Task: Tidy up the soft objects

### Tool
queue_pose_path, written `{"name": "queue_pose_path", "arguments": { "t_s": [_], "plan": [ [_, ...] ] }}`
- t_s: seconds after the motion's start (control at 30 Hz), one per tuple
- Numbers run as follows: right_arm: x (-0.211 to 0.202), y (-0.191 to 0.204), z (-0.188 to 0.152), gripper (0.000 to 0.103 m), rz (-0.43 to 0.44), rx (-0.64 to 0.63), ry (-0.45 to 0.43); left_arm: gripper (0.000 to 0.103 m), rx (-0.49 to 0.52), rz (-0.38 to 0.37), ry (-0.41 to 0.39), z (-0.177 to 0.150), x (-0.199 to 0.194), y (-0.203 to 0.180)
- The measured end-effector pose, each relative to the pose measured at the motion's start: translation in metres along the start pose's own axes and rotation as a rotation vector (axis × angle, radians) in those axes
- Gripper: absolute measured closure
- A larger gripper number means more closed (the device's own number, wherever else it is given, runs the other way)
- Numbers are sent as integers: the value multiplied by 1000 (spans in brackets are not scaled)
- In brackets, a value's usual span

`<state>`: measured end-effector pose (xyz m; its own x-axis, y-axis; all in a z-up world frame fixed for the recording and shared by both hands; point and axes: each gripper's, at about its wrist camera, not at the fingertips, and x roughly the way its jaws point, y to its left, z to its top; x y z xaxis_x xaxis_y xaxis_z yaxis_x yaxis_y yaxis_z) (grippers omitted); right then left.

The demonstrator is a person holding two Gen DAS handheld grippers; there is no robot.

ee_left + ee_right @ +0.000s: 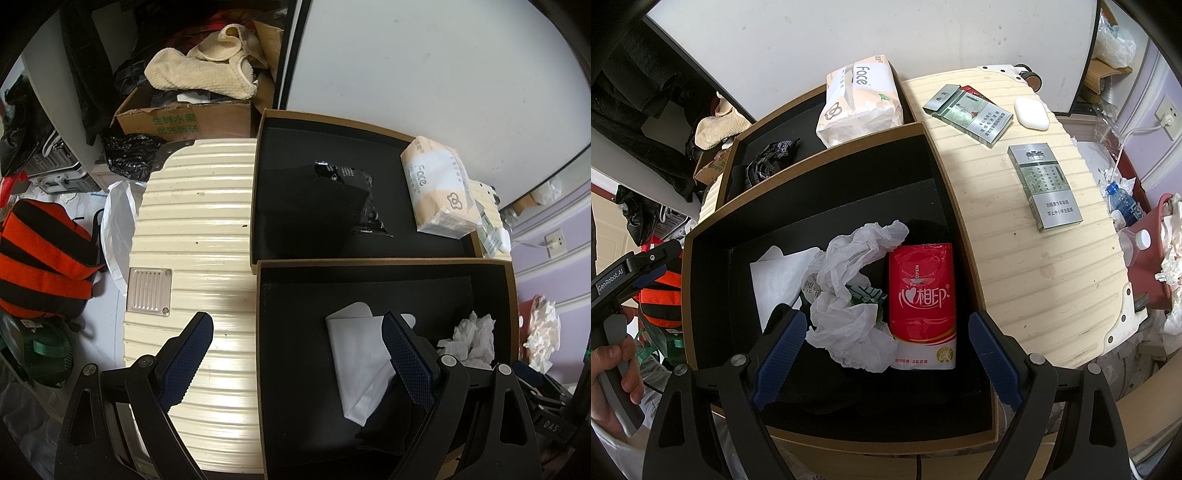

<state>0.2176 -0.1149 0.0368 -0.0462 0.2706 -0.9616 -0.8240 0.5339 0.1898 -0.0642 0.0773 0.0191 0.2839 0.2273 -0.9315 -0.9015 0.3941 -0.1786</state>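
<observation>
A cream ribbed suitcase (1034, 236) carries two black-lined boxes, set edge to edge. In the near box (945, 177) a red tissue pack (923, 306) is laid against the right wall, a crumpled white bag (849, 295) beside it. The right gripper (888, 338) and left gripper (297, 341) are held wide open, empty.
</observation>
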Motion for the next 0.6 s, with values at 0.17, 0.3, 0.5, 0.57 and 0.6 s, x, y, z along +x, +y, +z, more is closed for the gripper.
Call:
{"name": "queue_pose_path", "arguments": {
  "t_s": [0.17, 0.3, 0.5, 0.57, 0.6],
  "plan": [
    [0, 0, 0, 14, 0, 2, -1, 12, 1, 1, 0, 0, 0, 1],
    [0, 1, 0, 14, 1, 3, -4, 12, 0, 1, -1, 0, 0, 0],
    [1, 1, 0, 14, 2, 3, -3, 12, -2, 2, 8, -1, 2, 1],
    [1, 1, 0, 14, 2, 3, -4, 12, -1, 3, 8, -2, 1, 1],
    [1, 1, 0, 14, 3, 3, -4, 12, -2, 3, 8, -1, 2, 0]
  ]
}}
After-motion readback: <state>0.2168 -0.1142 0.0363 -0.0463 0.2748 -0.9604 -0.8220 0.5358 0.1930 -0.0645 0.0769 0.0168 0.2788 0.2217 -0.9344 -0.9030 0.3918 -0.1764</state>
